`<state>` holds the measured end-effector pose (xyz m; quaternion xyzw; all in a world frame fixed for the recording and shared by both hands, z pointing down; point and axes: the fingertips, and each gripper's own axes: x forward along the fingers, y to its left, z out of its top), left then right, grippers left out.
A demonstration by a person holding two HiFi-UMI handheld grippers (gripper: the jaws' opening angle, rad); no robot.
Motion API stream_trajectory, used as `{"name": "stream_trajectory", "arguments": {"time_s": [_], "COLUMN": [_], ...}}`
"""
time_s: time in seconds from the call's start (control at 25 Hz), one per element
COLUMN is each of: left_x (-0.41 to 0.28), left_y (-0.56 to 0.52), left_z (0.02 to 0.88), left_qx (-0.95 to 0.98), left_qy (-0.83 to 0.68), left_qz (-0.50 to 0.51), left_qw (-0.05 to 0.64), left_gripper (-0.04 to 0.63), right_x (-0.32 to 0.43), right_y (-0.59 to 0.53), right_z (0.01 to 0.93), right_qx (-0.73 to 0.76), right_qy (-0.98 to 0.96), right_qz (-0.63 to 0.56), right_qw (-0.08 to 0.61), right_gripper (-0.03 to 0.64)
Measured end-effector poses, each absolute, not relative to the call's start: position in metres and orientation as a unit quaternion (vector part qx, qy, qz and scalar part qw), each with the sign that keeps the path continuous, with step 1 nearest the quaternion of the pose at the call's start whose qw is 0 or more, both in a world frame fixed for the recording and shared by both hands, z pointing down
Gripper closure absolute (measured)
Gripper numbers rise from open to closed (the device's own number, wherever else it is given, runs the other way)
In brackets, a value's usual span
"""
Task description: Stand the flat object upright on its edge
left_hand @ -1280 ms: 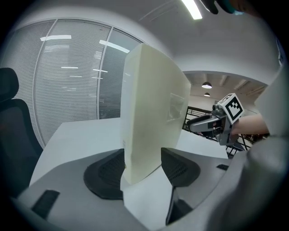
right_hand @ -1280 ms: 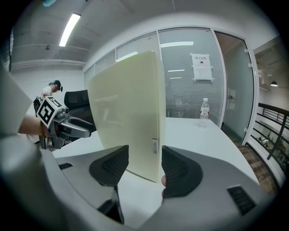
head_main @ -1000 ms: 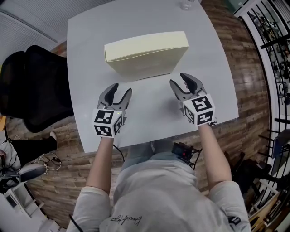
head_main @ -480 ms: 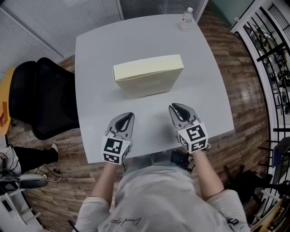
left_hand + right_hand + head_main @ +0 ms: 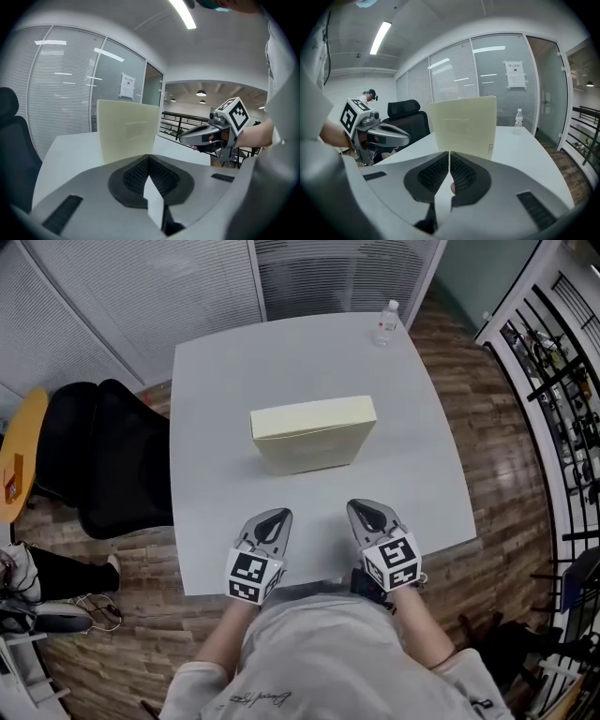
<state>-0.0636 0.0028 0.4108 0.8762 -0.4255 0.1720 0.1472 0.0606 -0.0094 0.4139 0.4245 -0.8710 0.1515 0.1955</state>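
Drawn back with jaws just closed on nothing, the left gripper (image 5: 276, 517) and right gripper (image 5: 367, 509) should be kept short of the upright box (image 5: 314, 432) ahead of their fingertips.

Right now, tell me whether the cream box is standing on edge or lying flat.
Standing on edge: the cream box shows its broad face rising upright from the table.

Box (image 5: 314, 439) rear face hidden; bottle (image 5: 385, 322) label too small to read.

Upright cream box (image 5: 126, 133) on white table (image 5: 70, 150) beyond closed left gripper (image 5: 149, 158)
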Motion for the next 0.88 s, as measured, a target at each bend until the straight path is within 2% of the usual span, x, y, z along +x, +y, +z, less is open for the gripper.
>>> {"name": "stream_trajectory", "arguments": {"time_s": [0.88], "left_x": [-0.069], "left_y": [0.000], "left_z": [0.400], "left_qx": [0.872], "left_qy": [-0.439], "left_qz": [0.162], "left_qw": [0.144], "left_gripper": [0.584], "right_x": [0.037], "right_y": [-0.009], "right_z": [0.406], "right_qx": [0.391], "right_qy": [-0.887], "right_qz": [0.157], "right_qw": [0.190], "right_gripper": [0.592]}}
